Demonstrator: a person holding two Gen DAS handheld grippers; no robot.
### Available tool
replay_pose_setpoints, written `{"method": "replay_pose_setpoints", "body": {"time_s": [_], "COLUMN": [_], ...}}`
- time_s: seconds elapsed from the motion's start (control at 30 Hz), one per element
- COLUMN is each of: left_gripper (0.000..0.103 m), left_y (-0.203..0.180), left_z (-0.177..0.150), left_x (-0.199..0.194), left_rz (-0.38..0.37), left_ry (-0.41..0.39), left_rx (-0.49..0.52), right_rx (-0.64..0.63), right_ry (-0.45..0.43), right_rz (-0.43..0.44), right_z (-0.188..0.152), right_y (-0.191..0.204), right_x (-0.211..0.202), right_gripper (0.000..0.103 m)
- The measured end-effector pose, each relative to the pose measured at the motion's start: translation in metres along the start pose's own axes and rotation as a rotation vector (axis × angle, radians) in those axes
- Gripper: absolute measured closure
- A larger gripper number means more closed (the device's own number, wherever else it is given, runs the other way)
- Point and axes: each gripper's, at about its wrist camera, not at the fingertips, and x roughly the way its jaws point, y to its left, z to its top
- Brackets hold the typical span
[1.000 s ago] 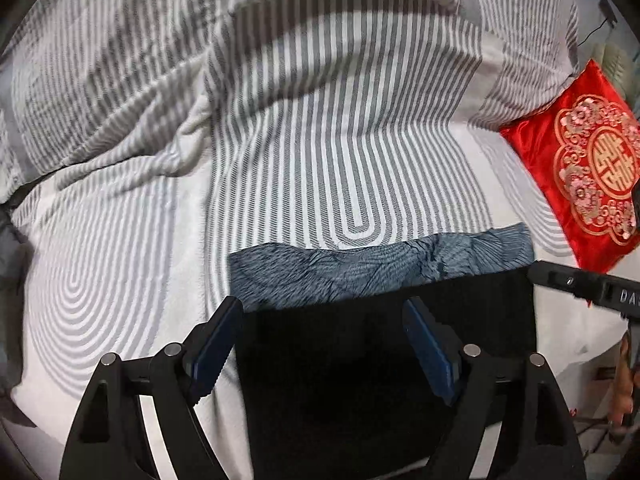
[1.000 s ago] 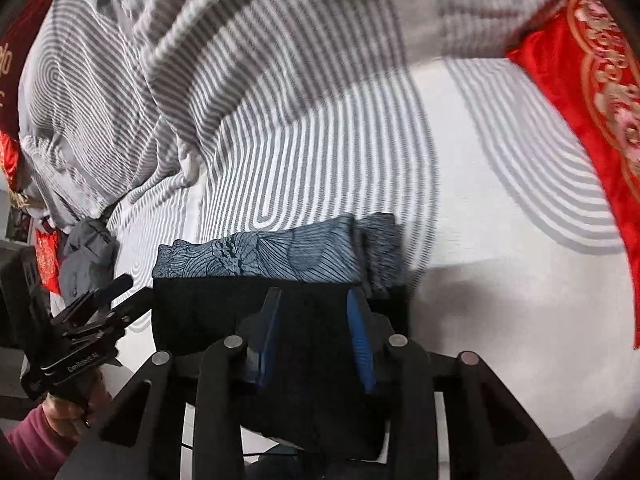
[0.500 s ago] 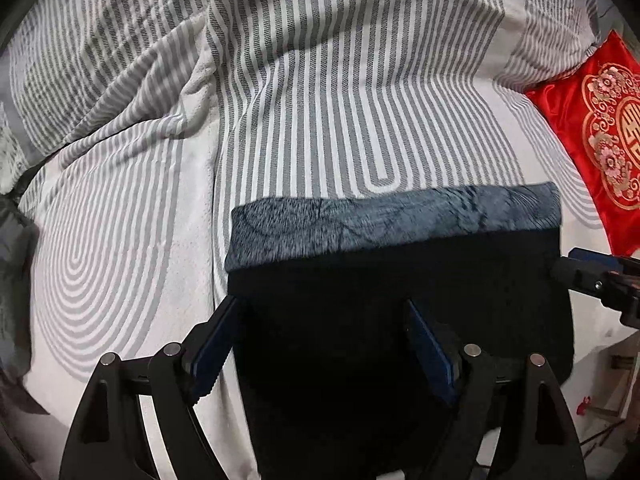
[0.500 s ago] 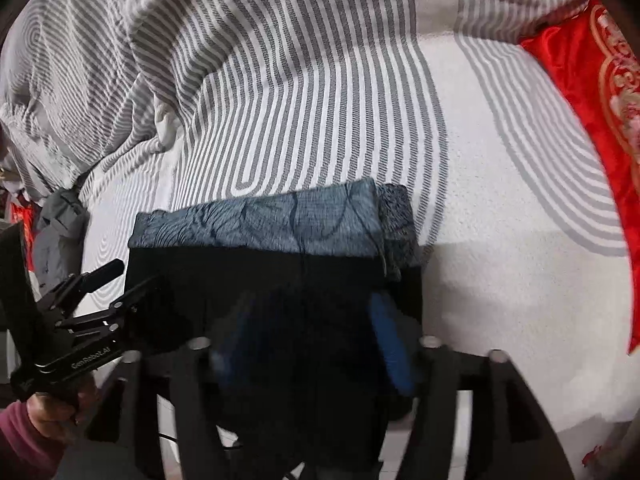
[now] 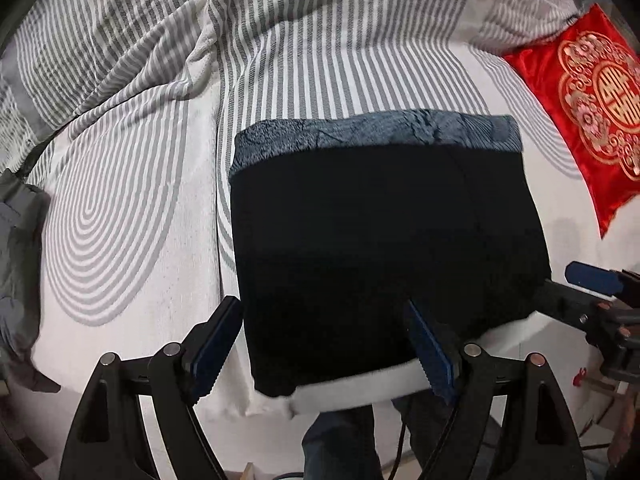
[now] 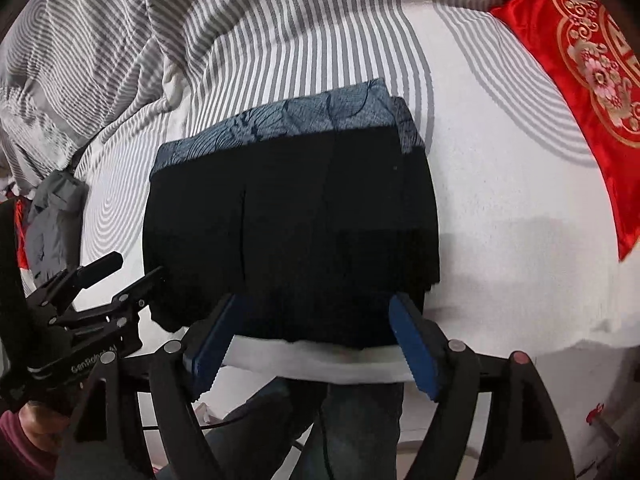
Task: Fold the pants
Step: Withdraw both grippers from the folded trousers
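The black pants (image 5: 380, 240) lie folded into a flat rectangle near the bed's front edge, with a blue patterned lining band (image 5: 372, 132) showing along the far edge. They also show in the right wrist view (image 6: 292, 232). My left gripper (image 5: 324, 344) is open and empty, hovering over the pants' near edge. My right gripper (image 6: 308, 336) is open and empty over the near edge too. Each gripper shows in the other's view: the right gripper (image 5: 592, 292) at the pants' right side, the left gripper (image 6: 100, 284) at their left side.
The grey-and-white striped bedding (image 5: 320, 40) covers the bed, rumpled at the back left. A red embroidered cushion (image 5: 592, 92) lies at the right. A grey garment (image 6: 52, 216) sits at the left edge. The person's legs (image 5: 344, 436) stand below the bed edge.
Both grippers pulled back toward the bed's front edge, so the whole folded pants come into view. The right gripper opened from nearly shut to wide. The pants lie still.
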Motion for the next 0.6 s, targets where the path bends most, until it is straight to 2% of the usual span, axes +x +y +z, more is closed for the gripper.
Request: {"method": "replay_pose_setpoints", "body": {"time_s": [0.23, 0.27, 0.33, 0.4, 0.6], "left_gripper": [0.018, 0.000, 0.000, 0.000, 0.000], "left_y": [0.000, 0.001, 0.001, 0.000, 0.000], "left_z": [-0.020, -0.023, -0.026, -0.030, -0.034], "left_x": [-0.018, -0.021, -0.026, -0.029, -0.033], "left_rz": [-0.039, -0.046, -0.055, -0.065, -0.060], "left_ry": [-0.028, -0.030, -0.047, -0.043, -0.005], "left_rx": [0.013, 0.015, 0.014, 0.023, 0.027], "right_rx": [0.002, 0.002, -0.001, -0.005, 0.002], "right_ry": [0.001, 0.003, 0.008, 0.012, 0.001], "right_rz": [-0.039, -0.043, -0.046, -0.056, -0.085], "right_z": [-0.008, -0.010, -0.013, -0.016, -0.023], "right_y": [0.008, 0.010, 0.013, 0.016, 0.023], "right_x": [-0.010, -0.012, -0.012, -0.014, -0.021], "right_gripper": [0.019, 0.017, 0.013, 0.001, 0.000]}}
